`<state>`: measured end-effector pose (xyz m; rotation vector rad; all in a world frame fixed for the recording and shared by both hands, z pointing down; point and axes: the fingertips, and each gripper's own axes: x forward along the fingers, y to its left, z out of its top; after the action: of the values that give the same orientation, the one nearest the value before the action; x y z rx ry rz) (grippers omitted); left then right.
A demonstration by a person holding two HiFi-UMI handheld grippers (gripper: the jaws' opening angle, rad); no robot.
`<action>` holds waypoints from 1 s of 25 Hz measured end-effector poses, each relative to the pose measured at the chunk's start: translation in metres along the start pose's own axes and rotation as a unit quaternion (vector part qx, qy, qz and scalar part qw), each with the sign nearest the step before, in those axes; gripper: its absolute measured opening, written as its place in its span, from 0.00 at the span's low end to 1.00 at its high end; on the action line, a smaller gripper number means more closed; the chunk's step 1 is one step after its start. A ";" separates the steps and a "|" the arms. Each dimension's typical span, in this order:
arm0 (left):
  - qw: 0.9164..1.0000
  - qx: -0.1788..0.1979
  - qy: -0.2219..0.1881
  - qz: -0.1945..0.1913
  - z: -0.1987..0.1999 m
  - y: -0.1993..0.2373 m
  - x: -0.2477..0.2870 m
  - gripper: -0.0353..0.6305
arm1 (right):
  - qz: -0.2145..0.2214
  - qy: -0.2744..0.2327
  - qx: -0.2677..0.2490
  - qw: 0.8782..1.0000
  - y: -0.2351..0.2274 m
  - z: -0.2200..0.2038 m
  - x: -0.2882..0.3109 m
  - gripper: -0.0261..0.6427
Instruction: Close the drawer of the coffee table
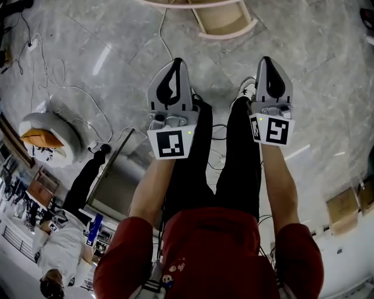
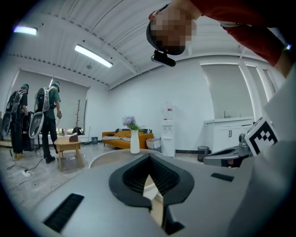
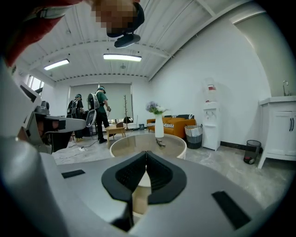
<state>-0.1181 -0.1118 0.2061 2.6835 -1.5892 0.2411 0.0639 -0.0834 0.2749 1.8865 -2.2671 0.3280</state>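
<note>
The round coffee table (image 3: 172, 146) stands ahead with a glass top and a pale rim; a white vase of flowers (image 3: 158, 126) is on it. In the head view only its rim (image 1: 193, 3) shows at the top edge, with the light wooden drawer (image 1: 225, 20) pulled out toward me. My left gripper (image 1: 173, 61) and right gripper (image 1: 266, 58) hang side by side over my legs, short of the drawer. Both are shut, holding nothing. In the left gripper view the table (image 2: 111, 157) and vase (image 2: 134, 141) lie beyond the left gripper (image 2: 149, 159). The right gripper (image 3: 146, 155) points at the table's near side.
Cables (image 1: 52, 82) trail over the marble floor at left, near a round white unit (image 1: 49, 134) and a grey panel (image 1: 114, 175). People with backpacks (image 3: 97, 111) stand by a small wooden table (image 2: 69, 150). An orange sofa (image 3: 178, 126), water dispenser (image 3: 210, 120), bin (image 3: 252, 158) and white cabinet (image 3: 282, 129) line the walls.
</note>
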 end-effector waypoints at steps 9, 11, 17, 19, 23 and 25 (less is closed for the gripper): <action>0.997 0.001 0.045 -0.057 -0.186 -0.028 0.014 0.07 | 0.028 0.050 -0.011 0.998 0.009 -0.184 0.040 0.07; 0.996 -0.002 0.053 -0.068 -0.224 -0.033 0.016 0.07 | 0.034 0.048 -0.013 0.998 0.007 -0.214 0.045 0.07; 0.998 -0.002 0.032 -0.060 -0.325 -0.026 0.032 0.07 | 0.025 0.042 -0.012 0.999 -0.003 -0.309 0.068 0.07; 0.998 -0.003 0.026 -0.054 -0.356 -0.024 0.037 0.07 | 0.030 0.040 -0.019 0.999 -0.003 -0.339 0.077 0.07; 0.999 -0.006 0.006 -0.043 -0.407 -0.018 0.043 0.07 | 0.050 0.019 -0.043 0.998 0.000 -0.388 0.093 0.07; 0.999 -0.003 0.001 -0.041 -0.428 -0.016 0.044 0.07 | 0.060 0.008 -0.055 0.997 0.000 -0.407 0.100 0.08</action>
<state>-0.1372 -0.1035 0.6362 2.7351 -1.4741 0.2367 0.0429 -0.0652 0.6928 1.6934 -2.3406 0.2277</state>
